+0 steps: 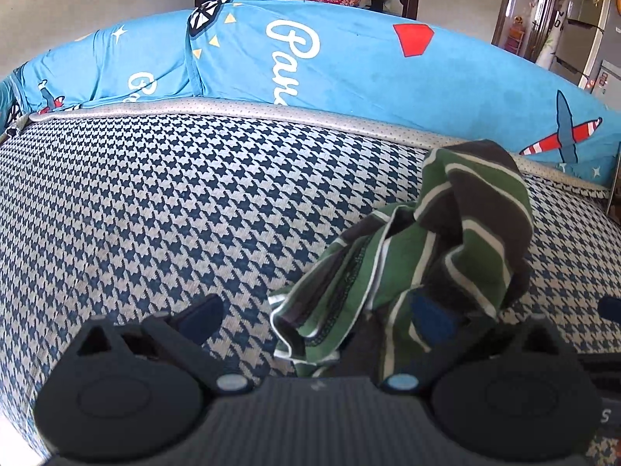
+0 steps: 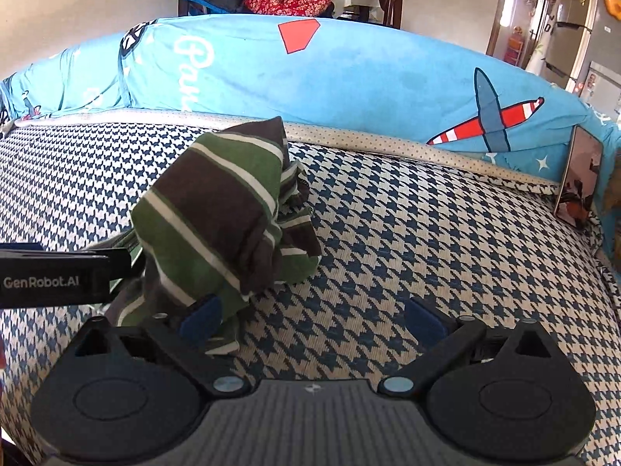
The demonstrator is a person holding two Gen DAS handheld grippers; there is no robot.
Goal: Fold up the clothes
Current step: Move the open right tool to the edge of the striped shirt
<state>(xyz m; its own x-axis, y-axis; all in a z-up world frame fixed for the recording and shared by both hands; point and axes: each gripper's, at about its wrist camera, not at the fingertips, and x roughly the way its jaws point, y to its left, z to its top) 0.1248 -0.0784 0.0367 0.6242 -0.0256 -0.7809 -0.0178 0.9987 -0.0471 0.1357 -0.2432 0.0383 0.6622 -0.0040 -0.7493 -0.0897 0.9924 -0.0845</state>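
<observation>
The left gripper (image 1: 316,320) is spread wide, its right finger pad (image 1: 429,320) buried in the crumpled green-and-brown striped garment (image 1: 438,240). The right gripper (image 2: 312,320) also gapes, the heap at its left finger pad (image 2: 200,320), on the houndstooth cover (image 2: 407,233).

Crumpled striped garment (image 1: 438,256) at spread left tongs (image 1: 314,322)

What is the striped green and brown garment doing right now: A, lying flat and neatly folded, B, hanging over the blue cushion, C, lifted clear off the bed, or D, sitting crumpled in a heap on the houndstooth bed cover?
D: the striped garment sits bunched in a heap on the houndstooth cover.
</observation>
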